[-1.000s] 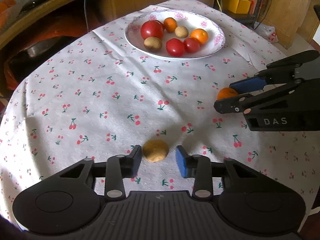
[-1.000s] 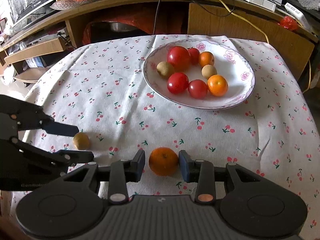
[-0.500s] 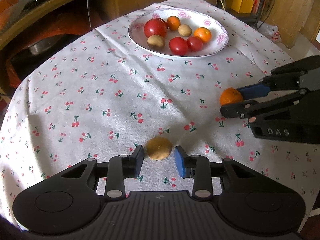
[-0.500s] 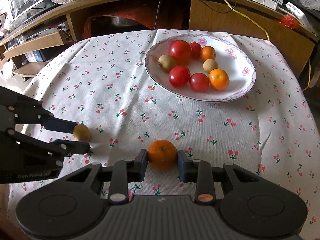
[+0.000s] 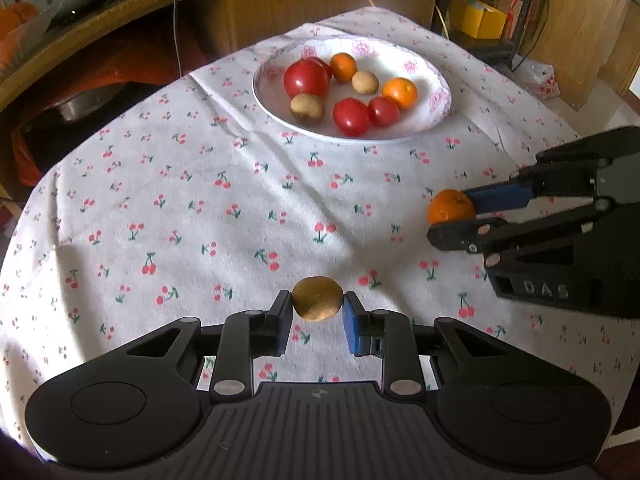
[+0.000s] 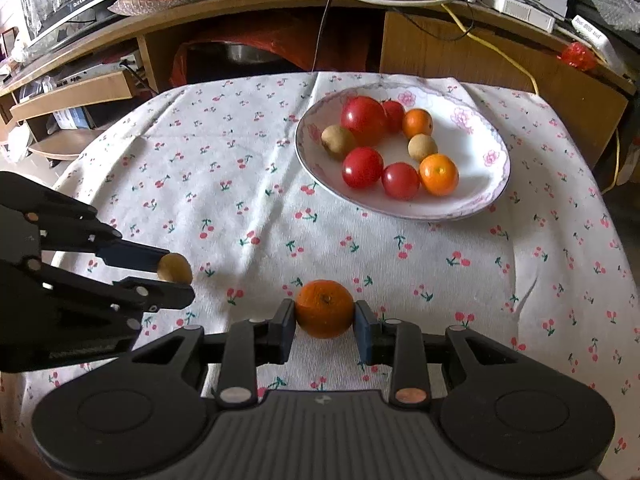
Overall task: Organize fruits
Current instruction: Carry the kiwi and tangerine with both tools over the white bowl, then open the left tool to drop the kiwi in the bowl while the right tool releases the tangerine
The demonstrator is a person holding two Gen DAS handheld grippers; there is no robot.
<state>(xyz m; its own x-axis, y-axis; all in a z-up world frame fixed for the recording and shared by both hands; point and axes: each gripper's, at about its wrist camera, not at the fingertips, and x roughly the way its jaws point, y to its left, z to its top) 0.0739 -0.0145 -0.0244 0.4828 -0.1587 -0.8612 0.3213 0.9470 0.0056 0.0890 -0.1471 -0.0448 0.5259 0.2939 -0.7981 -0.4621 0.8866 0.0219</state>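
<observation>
The cherry-print tablecloth (image 5: 200,208) is carrying a floral plate (image 6: 486,196) at the far side, which is holding four red tomatoes, two oranges and two brown kiwis. Right gripper (image 6: 325,322) is clamping an orange (image 6: 325,309) between its pads — stem scar facing up and toward the camera. Left gripper (image 5: 316,312) is pinching a kiwi (image 5: 317,298), long axis lying crosswise from pad to pad — both fruits sitting well short of the plate.
</observation>
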